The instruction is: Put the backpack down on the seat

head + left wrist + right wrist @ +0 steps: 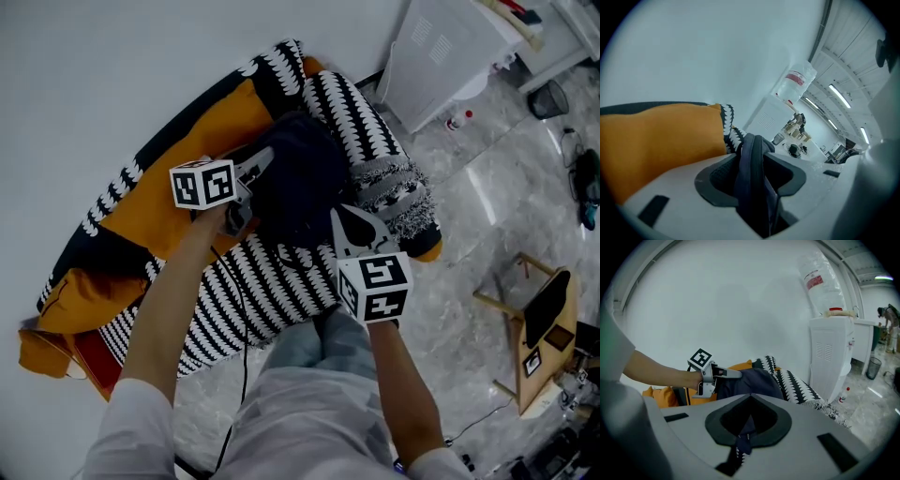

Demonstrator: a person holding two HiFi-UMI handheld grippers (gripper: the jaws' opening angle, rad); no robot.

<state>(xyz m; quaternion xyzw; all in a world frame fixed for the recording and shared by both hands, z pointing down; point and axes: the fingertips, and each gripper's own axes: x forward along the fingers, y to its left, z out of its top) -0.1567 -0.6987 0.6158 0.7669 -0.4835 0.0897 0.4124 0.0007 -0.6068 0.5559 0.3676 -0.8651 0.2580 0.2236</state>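
Observation:
A dark navy backpack (298, 183) rests on a seat with an orange cushion (178, 187) and black-and-white patterned cushions (272, 291). My left gripper (255, 186) is at the backpack's left side. In the left gripper view a navy strap (751, 173) runs between its jaws, which stand apart from it, so my left gripper (757, 157) is open. My right gripper (358, 230) is at the backpack's near right side. In the right gripper view it (744, 430) is shut on a thin piece of backpack strap (742, 445), with the backpack (750, 380) behind.
A white water dispenser (441, 56) stands right of the seat, with a small bottle (459, 119) on the marble floor beside it. A wooden chair (534, 328) is at the right. A black cable (239, 375) hangs from the left gripper. A white wall is behind the seat.

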